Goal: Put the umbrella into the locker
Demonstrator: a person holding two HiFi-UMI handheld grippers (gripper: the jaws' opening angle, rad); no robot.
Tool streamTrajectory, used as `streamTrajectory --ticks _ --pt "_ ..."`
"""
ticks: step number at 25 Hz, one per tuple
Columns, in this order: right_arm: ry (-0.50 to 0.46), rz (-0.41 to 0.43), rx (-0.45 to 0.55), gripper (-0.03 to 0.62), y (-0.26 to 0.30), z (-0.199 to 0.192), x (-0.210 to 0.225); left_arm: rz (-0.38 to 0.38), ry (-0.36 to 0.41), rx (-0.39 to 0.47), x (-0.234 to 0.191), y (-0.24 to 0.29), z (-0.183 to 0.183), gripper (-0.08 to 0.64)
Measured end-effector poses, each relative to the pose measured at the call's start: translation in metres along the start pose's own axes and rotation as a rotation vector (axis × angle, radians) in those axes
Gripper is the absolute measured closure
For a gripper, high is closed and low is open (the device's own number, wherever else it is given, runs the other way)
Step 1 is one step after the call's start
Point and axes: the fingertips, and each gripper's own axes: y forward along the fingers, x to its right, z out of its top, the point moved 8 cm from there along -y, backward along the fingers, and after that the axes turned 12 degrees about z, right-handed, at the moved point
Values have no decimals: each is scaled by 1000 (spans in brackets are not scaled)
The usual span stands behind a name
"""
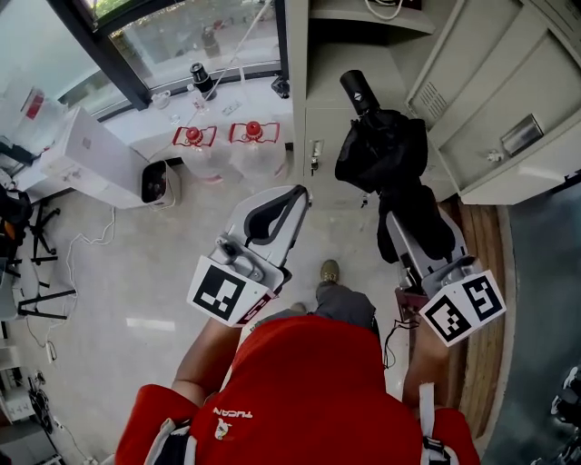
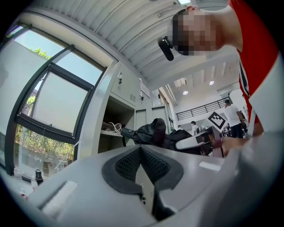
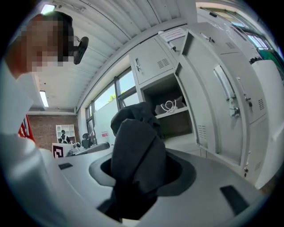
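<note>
The right gripper (image 1: 406, 218), tight on the black umbrella (image 1: 381, 145), should push it straight into the open locker (image 1: 331, 136) at twelve o'clock, while the left gripper (image 1: 297, 192) is pinched closed, empty.

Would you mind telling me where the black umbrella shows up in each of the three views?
Head view: umbrella, upper right of centre.
Left gripper view: small, at centre.
Right gripper view: large, centre foreground.
Shared landmark: the open locker with a white cable on its shelf.
</note>
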Motion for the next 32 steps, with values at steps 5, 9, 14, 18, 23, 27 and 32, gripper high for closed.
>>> streamTrajectory --ticks 5,9,14,18,23,27,32 --pt "-29 14 -34 383 27 13 46 36 17 -3 -10 44 -5 555" --pt "-58 8 -69 383 49 24 78 78 22 -10 -18 76 -8 555" --pt "-99 38 -112 383 71 33 108 119 35 -23 -17 107 -15 555" --pt "-120 43 -142 383 89 39 132 155 45 -34 -20 122 -15 555" --pt "-150 32 -175 383 114 40 153 174 41 -48 -25 130 -20 555" --pt "-174 16 -216 383 141 38 166 170 44 -47 -32 138 -21 555" --pt "-213 -1 -278 383 169 37 179 161 45 -38 -43 150 -19 555"
